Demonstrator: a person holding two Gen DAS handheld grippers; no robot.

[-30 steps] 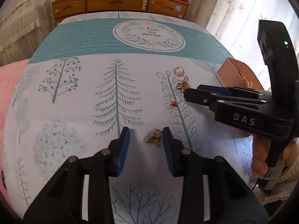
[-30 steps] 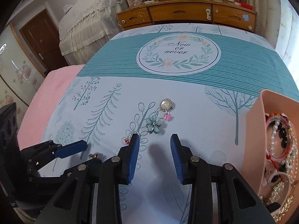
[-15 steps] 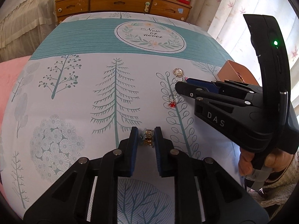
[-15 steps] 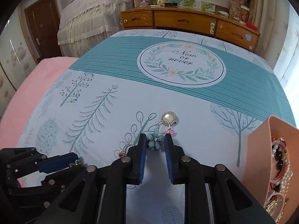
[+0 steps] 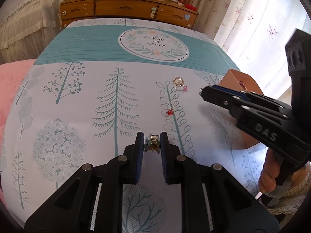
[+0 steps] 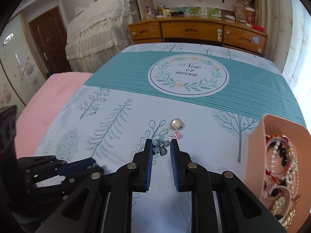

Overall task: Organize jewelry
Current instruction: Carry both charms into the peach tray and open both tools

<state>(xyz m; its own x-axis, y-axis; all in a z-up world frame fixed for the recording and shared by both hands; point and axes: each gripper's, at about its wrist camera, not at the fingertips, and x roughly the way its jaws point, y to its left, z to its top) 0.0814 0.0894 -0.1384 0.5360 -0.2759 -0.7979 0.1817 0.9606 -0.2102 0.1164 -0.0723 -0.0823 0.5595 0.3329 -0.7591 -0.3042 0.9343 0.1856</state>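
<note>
My left gripper [image 5: 152, 144] is shut on a small gold clip [image 5: 153, 145] and holds it above the tree-print cloth. My right gripper [image 6: 161, 148] is shut on a blue flower charm [image 6: 161, 147], lifted off the cloth; it also shows in the left wrist view [image 5: 202, 92]. A pearl brooch [image 6: 176, 123] with a ring and pink charm [image 6: 177, 135] lies just beyond the right fingertips, and shows in the left wrist view [image 5: 178, 81]. A red charm on a ring [image 5: 170, 111] lies ahead of the left gripper. A pink box [image 6: 256, 145] of jewelry stands at the right.
The cloth [image 5: 87, 116] covers a table with a pink blanket [image 6: 48, 97] at its left edge. A wooden dresser [image 6: 194, 31] stands beyond the far end. Curtains [image 5: 252, 19] hang on the right. The box also shows in the left wrist view [image 5: 231, 77].
Both grippers closed, the left on the gold clip and the right on the blue flower charm, and both have lifted off the cloth. The right gripper moved toward the pink box.
</note>
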